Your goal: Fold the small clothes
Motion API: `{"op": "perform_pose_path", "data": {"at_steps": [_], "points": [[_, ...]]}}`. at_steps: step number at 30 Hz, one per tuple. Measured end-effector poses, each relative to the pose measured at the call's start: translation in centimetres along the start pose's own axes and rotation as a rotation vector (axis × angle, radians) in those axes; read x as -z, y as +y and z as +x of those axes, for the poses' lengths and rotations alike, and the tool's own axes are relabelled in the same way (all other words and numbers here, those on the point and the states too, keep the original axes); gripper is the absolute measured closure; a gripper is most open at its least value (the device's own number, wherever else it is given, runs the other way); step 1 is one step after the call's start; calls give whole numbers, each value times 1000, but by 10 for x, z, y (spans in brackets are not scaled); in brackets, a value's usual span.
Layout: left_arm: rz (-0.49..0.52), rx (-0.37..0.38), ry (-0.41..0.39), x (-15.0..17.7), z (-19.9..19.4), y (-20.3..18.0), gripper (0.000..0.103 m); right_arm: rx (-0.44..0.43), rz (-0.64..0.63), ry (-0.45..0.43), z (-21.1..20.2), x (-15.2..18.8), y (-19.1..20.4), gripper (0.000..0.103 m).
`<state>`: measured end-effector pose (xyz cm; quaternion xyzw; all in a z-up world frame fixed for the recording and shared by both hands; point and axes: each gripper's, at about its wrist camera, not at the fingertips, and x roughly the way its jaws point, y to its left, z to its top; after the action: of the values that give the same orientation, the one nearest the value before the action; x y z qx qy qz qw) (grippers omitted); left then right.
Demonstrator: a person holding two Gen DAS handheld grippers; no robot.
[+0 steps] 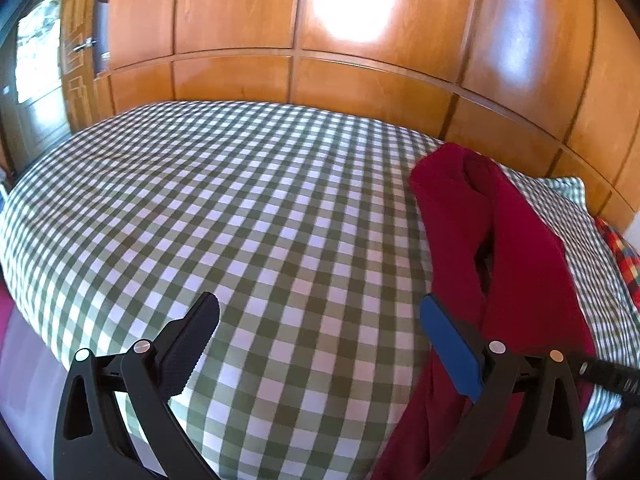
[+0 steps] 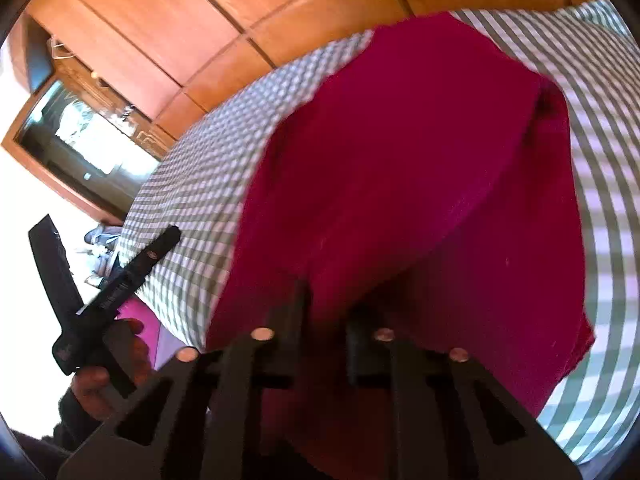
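Note:
A dark red garment (image 1: 480, 220) lies crumpled on the right side of a bed with a green-and-white checked cover (image 1: 240, 200). My left gripper (image 1: 320, 308) hangs open above the bed's near edge, nothing between its fingers; its blue pad (image 1: 448, 344) is next to the garment's left side. In the right wrist view the red garment (image 2: 400, 160) fills the middle, and my right gripper (image 2: 326, 312) is shut on its near edge, the cloth bunched between the dark fingers. The left gripper's body (image 2: 100, 292) shows at the left, held by a hand (image 2: 108, 372).
A glossy wooden wardrobe (image 1: 340, 80) runs behind the bed. A checked pillow (image 1: 568, 188) and a red plaid cloth (image 1: 624, 256) lie at the far right. A glazed wooden door (image 1: 36, 60) stands at the left. The checked cover (image 2: 192, 184) left of the garment is bare.

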<state>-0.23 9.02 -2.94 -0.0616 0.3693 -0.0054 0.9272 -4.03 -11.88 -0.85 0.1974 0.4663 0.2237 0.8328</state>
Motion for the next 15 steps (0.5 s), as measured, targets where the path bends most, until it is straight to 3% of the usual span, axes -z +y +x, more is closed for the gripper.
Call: {"op": "perform_pose_path", "data": {"at_steps": [5, 11, 13, 15], "points": [[57, 89, 26, 4, 2, -10, 4, 130, -57, -163, -67, -13, -22, 95], [137, 142, 55, 8, 7, -35, 5, 486, -42, -311, -139, -32, -86, 95], [162, 150, 64, 10, 9, -44, 5, 648, -39, -339, -150, -42, -111, 95], [180, 156, 74, 11, 10, -51, 7, 745, -19, -342, -155, -53, -136, 95]]}}
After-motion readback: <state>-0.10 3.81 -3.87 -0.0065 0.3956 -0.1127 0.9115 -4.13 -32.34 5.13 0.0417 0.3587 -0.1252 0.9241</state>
